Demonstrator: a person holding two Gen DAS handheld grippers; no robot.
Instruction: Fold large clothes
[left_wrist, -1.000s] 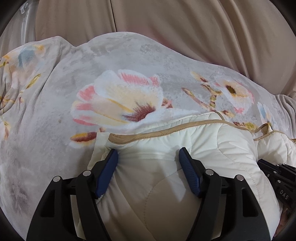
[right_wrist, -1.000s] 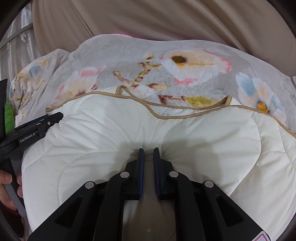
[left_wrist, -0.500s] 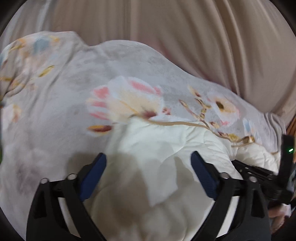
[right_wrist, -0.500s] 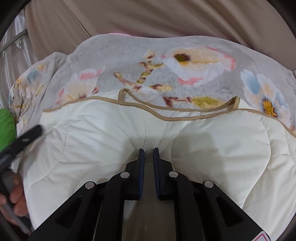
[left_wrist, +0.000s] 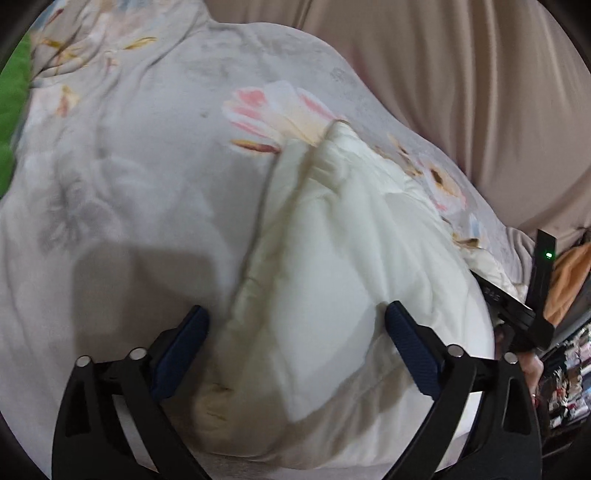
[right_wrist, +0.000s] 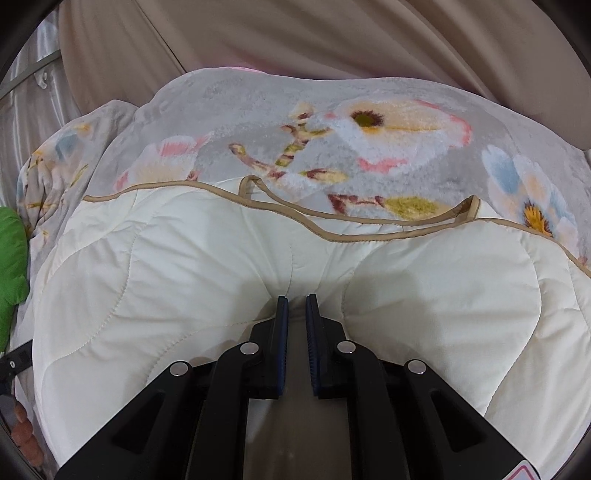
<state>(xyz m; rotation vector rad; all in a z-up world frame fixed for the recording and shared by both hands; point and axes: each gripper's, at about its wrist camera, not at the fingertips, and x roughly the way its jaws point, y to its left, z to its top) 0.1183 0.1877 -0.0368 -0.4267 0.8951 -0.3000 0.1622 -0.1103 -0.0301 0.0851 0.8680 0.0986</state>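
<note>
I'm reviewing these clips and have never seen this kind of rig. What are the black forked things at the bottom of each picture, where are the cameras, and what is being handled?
No robot here: a person carries a hand-held gripper in each hand, each with a fisheye camera looking forward along its two blue-padded fingers. The black forks are those fingers.

The left-wrist picture shows the left hand-held gripper with its fingers spread wide, astride a bunched edge of the cream quilted garment but not pinching it. At the right edge of that picture you can see part of the other tool.

The right-wrist picture shows the right hand-held gripper with its fingers nearly together, pinching a gathered fold of the same garment, whose edge carries tan trim.

The garment lies on a grey floral blanket, with beige curtain behind and something green at the left.
</note>
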